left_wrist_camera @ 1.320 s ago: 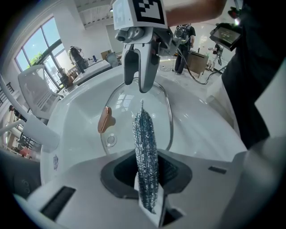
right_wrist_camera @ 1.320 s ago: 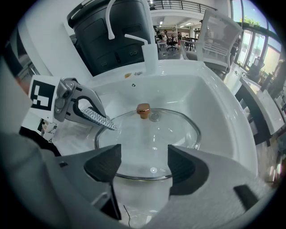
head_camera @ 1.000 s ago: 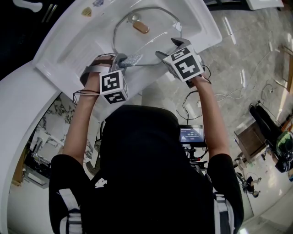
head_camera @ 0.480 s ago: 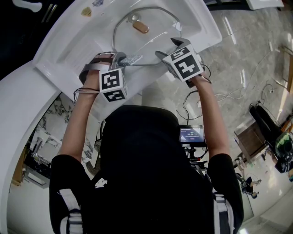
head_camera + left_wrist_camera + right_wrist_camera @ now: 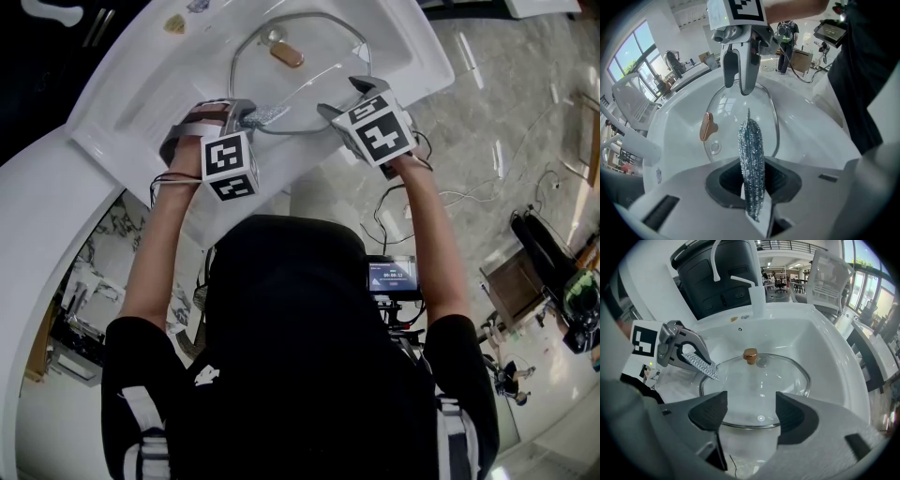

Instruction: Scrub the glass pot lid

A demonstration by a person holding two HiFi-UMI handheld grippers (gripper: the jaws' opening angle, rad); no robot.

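The glass pot lid [image 5: 300, 70] lies knob-up in the basin of the sink [image 5: 141, 103], probably heavy, stiff, slippery and breakable, best steadied by its metal rim [image 5: 740, 426] with the right gripper [image 5: 751, 408], open wide and empty at the sink's front, while the left gripper [image 5: 753, 187] pinches a steel scrubber [image 5: 750, 154].

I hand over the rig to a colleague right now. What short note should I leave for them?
Left gripper: shut on the silver scrub pad, at the lid's near-left edge.
Right gripper: open, empty, jaws apart at the lid's near rim.
Glass pot lid: flat in the white sink, copper knob up.
Done: pad gripped and brought to the lid. How much is scrubbed cannot be told.
Left: rub the pad across the glass; steadying the rim with the right gripper would probably help.
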